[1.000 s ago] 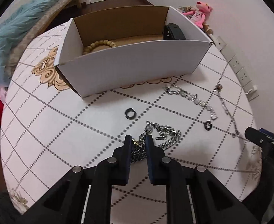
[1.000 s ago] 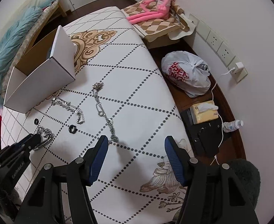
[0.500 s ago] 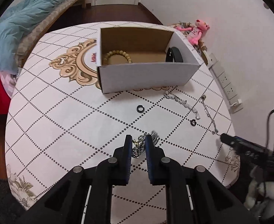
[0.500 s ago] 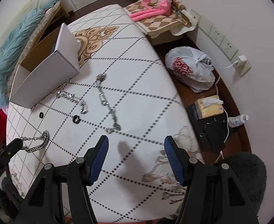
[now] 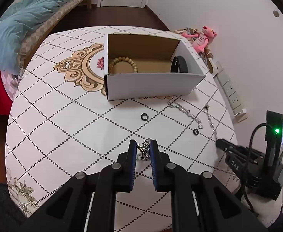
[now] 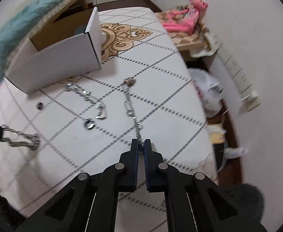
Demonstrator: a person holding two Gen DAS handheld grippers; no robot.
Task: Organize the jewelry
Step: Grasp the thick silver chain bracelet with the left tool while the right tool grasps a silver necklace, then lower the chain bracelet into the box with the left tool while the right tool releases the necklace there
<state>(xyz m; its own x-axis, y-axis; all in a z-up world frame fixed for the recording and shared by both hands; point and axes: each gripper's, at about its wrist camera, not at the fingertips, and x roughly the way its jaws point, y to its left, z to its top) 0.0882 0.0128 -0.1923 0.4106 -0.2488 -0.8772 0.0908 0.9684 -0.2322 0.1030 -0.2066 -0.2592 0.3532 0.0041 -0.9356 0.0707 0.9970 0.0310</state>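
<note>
Chunky chain (image 5: 143,151) pinched between left fingers (image 5: 132,151); thin necklace (image 6: 130,104) end between right fingers (image 6: 134,150).

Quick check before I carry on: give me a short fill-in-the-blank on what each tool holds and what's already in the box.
1. The left tool is shut on a chunky silver ____.
2. The right tool grips the near end of the thin chain, which lies on the ____.
3. Inside the box, the beaded bracelet lies at the ____ end in the left wrist view.
4. Two small black ____ lie loose on the table.

Missing words: chain; table; left; rings
</note>
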